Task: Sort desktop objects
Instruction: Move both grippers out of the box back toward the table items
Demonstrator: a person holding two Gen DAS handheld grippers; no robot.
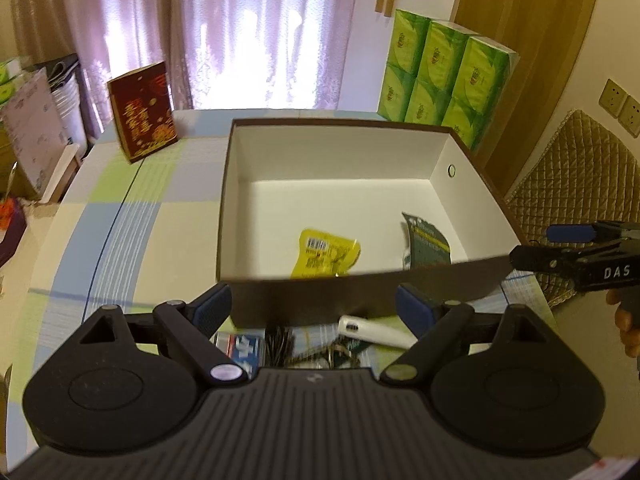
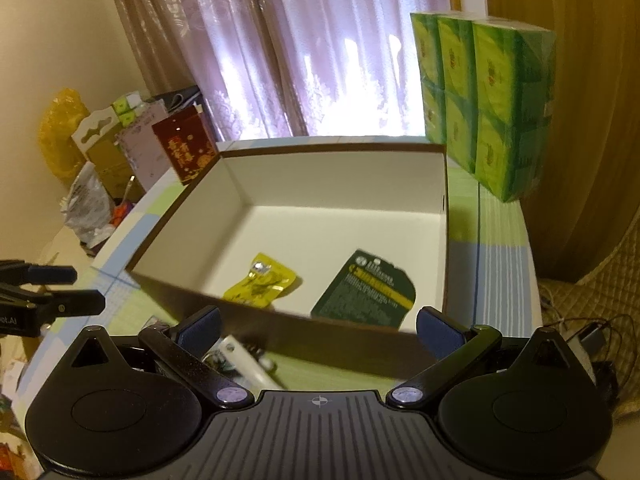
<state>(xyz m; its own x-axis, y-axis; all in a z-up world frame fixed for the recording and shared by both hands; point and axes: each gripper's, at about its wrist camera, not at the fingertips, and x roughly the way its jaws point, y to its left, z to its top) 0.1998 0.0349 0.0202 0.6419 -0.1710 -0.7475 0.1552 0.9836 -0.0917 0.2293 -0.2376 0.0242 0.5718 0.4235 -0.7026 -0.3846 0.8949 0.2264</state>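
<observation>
Box (image 1: 344, 152), brown outside and white inside, open-topped on checked tablecloth (image 1: 132, 216), filling the centre of both views. Inside, near the front wall: yellow packet (image 1: 326, 254) at about 6 o'clock of the floor, dark green card (image 1: 426, 246) at about 4 o'clock, leaning toward the right wall in the left-wrist view, lying flatter in the right-wrist view; packet and card apart, not touching. Left gripper (image 1: 316, 312) low at 6 o'clock, just in front of the box's near wall, blue-padded fingers (image 1: 212, 308) spread wide, nothing between them. Beneath and between those fingers, on the cloth outside the box: white pen-like stick (image 1: 376, 330), blue-and-white pack (image 1: 240, 348), dark tangle of cord or keys, too blurred to tell which. Right gripper (image 2: 318, 330) likewise at 6 o'clock of its own view, fingers (image 2: 440, 330) wide apart and empty, near the box's front right corner; same white stick at 7 o'clock below it. Right gripper seen from the left wrist at 3 o'clock, a hand (image 1: 628, 320) behind it. Red gift bag (image 1: 142, 114) upright at 10 o'clock beyond the box; stack of green tissue packs (image 1: 444, 80) at 1 o'clock, just beside the box's far right corner. Pale purple curtain (image 1: 240, 28) at 12 o'clock, lit from behind.
</observation>
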